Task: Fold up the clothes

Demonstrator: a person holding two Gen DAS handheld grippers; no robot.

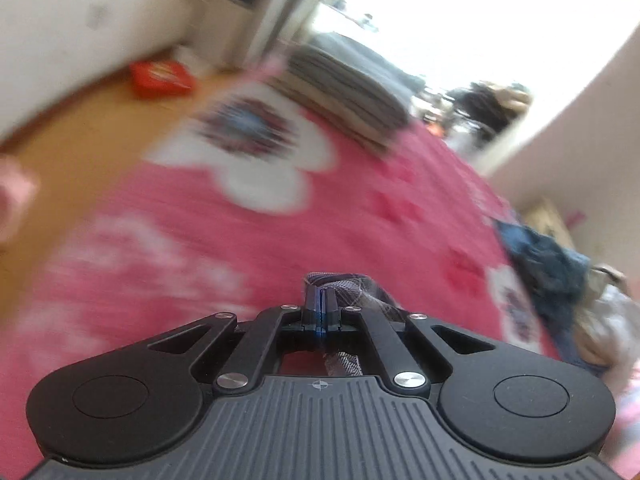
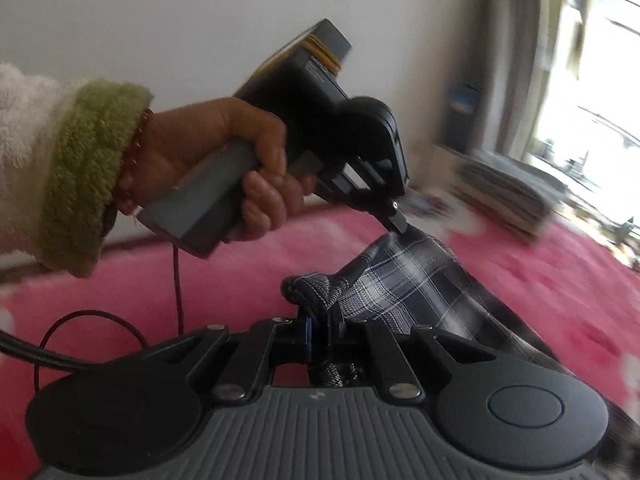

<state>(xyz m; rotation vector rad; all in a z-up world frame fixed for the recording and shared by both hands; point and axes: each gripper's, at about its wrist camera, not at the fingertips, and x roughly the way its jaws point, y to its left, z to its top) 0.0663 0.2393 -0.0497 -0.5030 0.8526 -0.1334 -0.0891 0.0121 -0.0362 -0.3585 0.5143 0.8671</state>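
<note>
Garment: a dark plaid shirt [image 2: 404, 284] is hanging between the two grippers above a pink blanket [image 2: 540, 280] spread on the bed.
Left gripper [image 2: 400, 229]: jaws are pinching one shirt edge at its tip, at about one o'clock from the right gripper.
Right gripper [image 2: 318, 320]: jaws are clamping a bunched, stitched shirt edge.
Long axis: the held edge is running from six o'clock up toward one o'clock in the right wrist view.
Nearer hand: both are gripping; neither is reaching.
Likely next: laying the shirt flat on the blanket.
</note>
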